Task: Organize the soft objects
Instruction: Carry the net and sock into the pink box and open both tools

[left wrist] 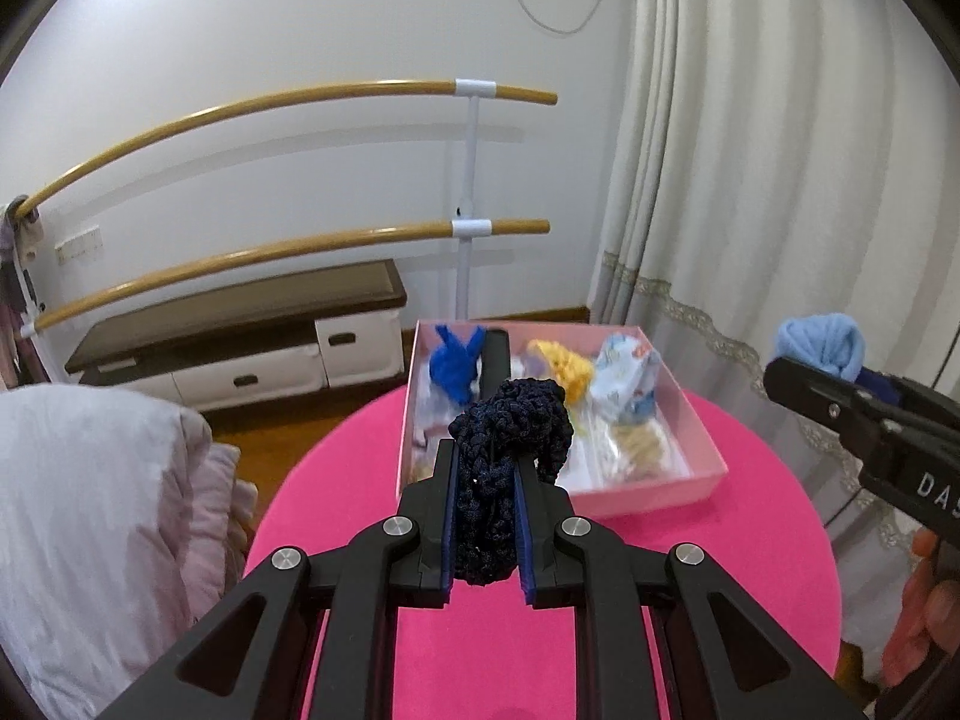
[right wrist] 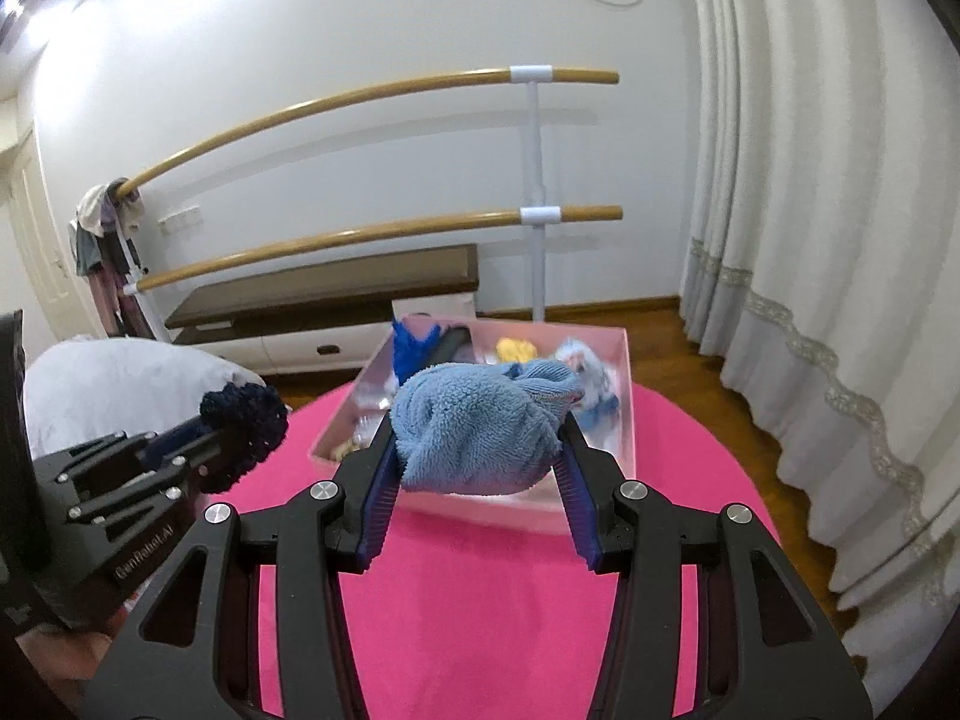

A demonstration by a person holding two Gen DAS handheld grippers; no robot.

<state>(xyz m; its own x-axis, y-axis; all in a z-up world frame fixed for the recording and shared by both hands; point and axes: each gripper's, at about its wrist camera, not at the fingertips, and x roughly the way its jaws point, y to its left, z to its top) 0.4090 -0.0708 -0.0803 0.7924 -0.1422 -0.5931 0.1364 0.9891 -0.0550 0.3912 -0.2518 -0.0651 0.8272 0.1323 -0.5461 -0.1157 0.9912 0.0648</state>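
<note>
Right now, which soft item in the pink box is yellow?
The yellow knit piece at the back middle, between the royal-blue one and the pale printed cloth.

Navy braided knit [left wrist: 501, 468] and bunched light-blue towel [right wrist: 480, 432] held above the pink box [left wrist: 708, 471]

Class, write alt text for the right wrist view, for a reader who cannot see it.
The right gripper is clamped on a bunched light blue towel, held above a round pink table before an open pink box of small soft items. At the left, the left gripper holds a dark navy knitted piece.
</note>
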